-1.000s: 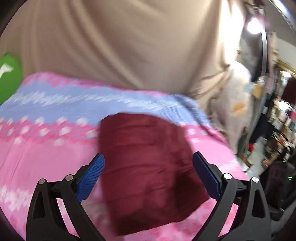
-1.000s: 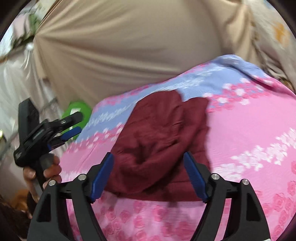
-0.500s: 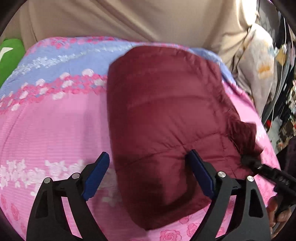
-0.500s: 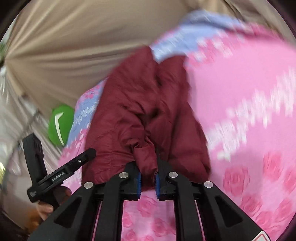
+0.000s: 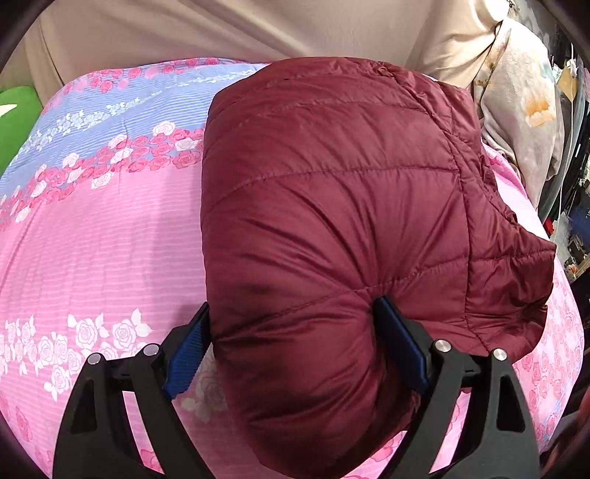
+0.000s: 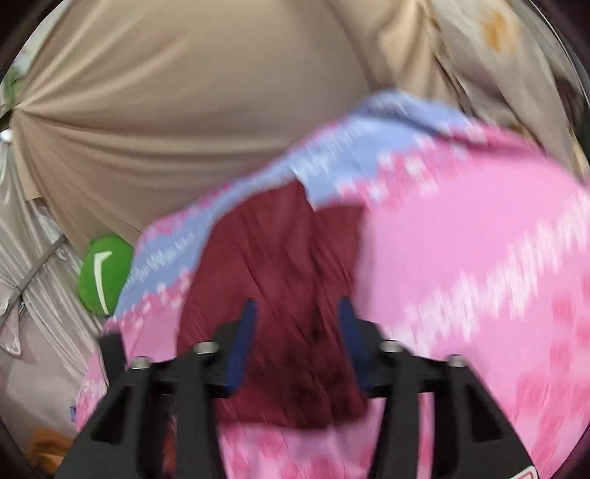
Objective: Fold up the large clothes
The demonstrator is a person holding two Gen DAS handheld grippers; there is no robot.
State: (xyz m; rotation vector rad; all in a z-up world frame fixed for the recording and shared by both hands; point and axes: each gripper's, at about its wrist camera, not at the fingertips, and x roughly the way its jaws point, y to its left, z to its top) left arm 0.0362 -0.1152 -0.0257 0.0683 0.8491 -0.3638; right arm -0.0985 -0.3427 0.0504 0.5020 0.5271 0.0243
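A dark red quilted puffer jacket (image 5: 332, 206) lies folded on a pink and blue rose-patterned bedspread (image 5: 96, 235). My left gripper (image 5: 291, 339) has its blue pads pressed into both sides of the jacket's near puffy edge, squeezing a wide bulge of it. In the blurred right wrist view the jacket (image 6: 280, 272) lies ahead on the bedspread (image 6: 479, 258). My right gripper (image 6: 297, 331) is open over the jacket's near end, with nothing between its pads.
A beige curtain (image 5: 221, 29) hangs behind the bed and shows in the right wrist view (image 6: 184, 110). A green cushion (image 6: 103, 276) sits at the far left edge of the bed. Floral fabric (image 5: 523, 110) and room clutter lie to the right.
My left gripper moved forward and closed on the jacket's near edge. My right gripper let go of the jacket fold, opened and pulled back.
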